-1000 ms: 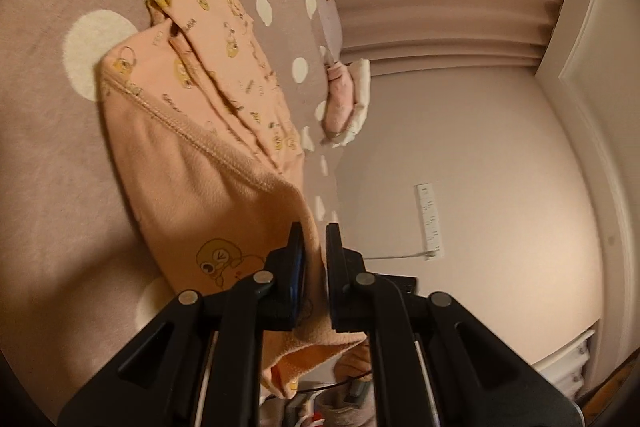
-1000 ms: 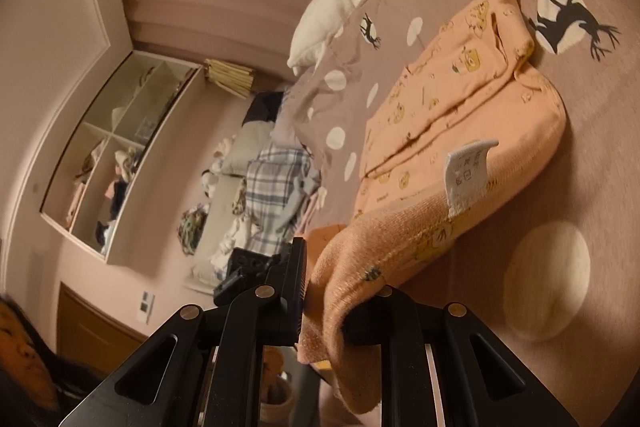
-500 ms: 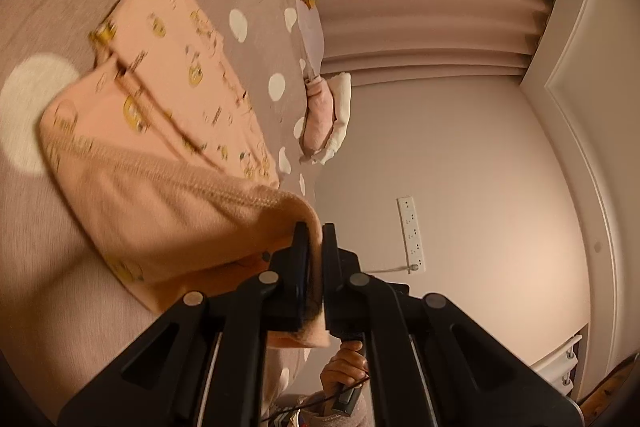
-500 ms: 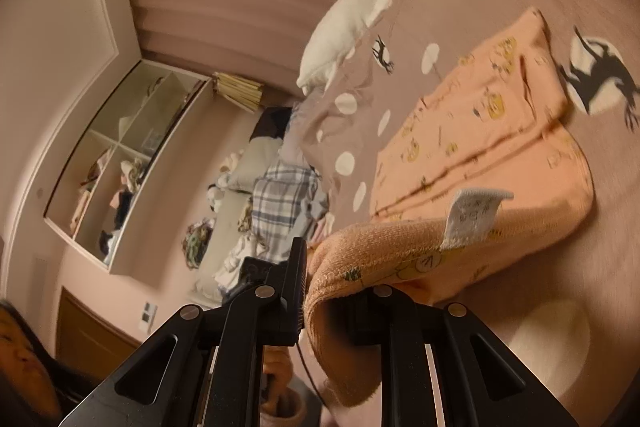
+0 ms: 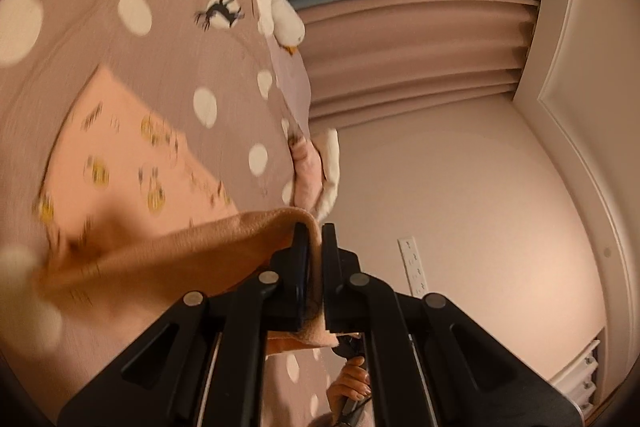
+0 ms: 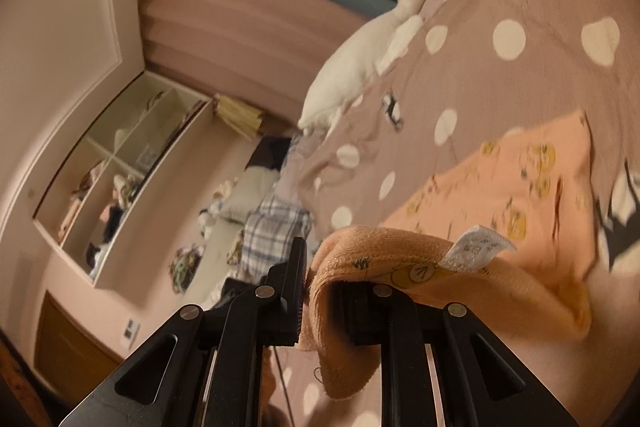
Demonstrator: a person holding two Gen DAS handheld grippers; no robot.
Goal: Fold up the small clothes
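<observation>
Both tools I'm running are clamped on one peach fleece garment printed with yellow cartoon chicks (image 6: 516, 195): my left tool (image 5: 315, 247) pinches its hem edge, my right tool (image 6: 324, 267) grips a thicker fold near the white care label (image 6: 478, 249). It is lifted off the dusty-pink polka-dot bedspread (image 6: 520, 7), its far end lying beside a white plush goose (image 6: 372, 43).

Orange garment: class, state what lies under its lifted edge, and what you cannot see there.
Under the lifted edge of the orange garment lies its own printed lower layer, resting on the spotted bedcover. Both the left gripper and the right gripper clamp that edge. The bedcover beneath the garment is hidden.
</observation>
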